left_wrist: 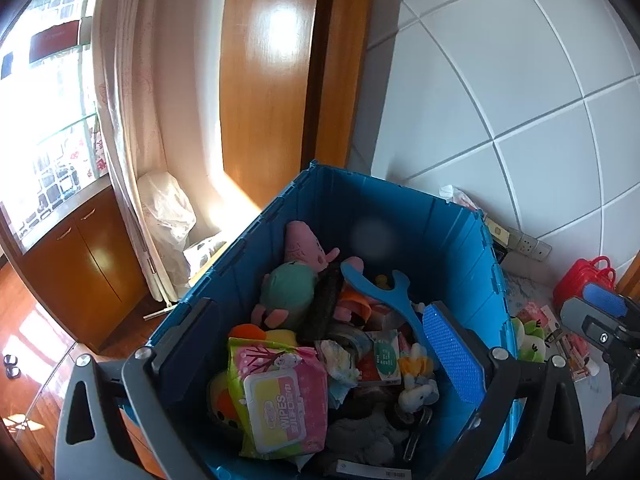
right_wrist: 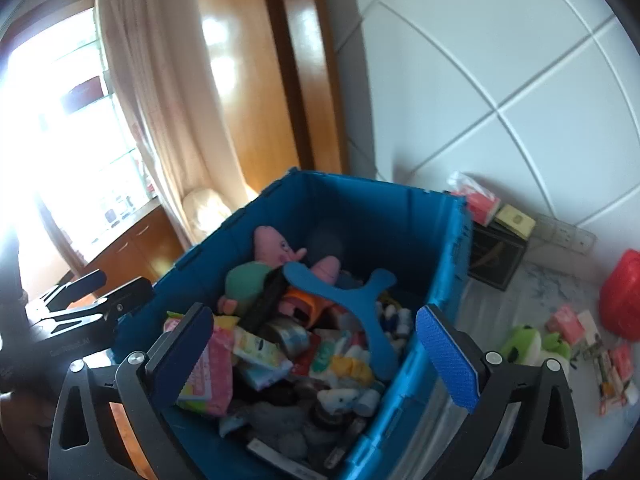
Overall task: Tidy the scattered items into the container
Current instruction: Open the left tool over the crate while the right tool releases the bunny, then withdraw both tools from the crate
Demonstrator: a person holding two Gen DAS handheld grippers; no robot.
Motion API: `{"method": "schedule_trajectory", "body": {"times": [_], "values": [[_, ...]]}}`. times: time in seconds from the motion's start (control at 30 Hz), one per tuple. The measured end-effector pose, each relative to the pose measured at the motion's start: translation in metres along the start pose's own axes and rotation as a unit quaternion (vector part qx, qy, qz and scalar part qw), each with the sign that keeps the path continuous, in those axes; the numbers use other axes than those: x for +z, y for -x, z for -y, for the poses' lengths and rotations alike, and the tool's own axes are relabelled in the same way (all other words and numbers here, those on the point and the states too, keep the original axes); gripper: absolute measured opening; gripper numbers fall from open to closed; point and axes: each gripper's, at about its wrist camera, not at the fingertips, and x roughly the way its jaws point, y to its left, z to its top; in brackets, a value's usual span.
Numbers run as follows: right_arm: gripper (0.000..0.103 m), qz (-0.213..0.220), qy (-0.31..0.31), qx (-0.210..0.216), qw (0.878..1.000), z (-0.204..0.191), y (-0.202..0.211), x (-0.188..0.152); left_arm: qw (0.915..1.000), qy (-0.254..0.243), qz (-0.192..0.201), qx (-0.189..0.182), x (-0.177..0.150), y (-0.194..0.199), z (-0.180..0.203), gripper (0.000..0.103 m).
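Soft green plush toy (right_wrist: 534,346) lies on the counter (right_wrist: 520,280) right of the blue crate (right_wrist: 444,248); it looks light and squashy, best pinched across its body. Both the left gripper (left_wrist: 316,344) and right gripper (right_wrist: 316,356) hover over the full crate, jaws spread and empty. Small packets (right_wrist: 616,364) crowd it, and the tiled wall stands close behind.

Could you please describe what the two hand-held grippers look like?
Each hand-held gripper, left and right, has a dark grey frame with triangular cut-outs, silver round screws, and two flat fingers faced with blue dimpled pads. No cables or sleeves show.
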Motion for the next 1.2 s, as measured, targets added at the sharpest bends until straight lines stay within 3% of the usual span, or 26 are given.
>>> {"method": "schedule_trajectory", "body": {"times": [0.33, 0.7, 1.03, 1.2], "values": [[0.103, 0.008, -0.048, -0.067, 0.997, 0.064, 0.071, -0.032, 0.9985, -0.051, -0.008, -0.017, -0.014, 0.029, 0.083, 0.103], [0.103, 0.014, -0.106, -0.122, 0.987, 0.134, 0.159, -0.089, 0.9908, -0.106, -0.034, -0.077, -0.049, 0.074, 0.194, 0.103], [0.103, 0.009, -0.143, -0.171, 0.975, 0.175, 0.216, -0.14, 0.986, -0.123, -0.054, -0.098, -0.074, 0.102, 0.244, 0.103], [0.103, 0.001, -0.149, -0.202, 0.968, 0.192, 0.233, -0.155, 0.985, -0.136, -0.044, -0.097, -0.081, 0.117, 0.258, 0.103]]}}
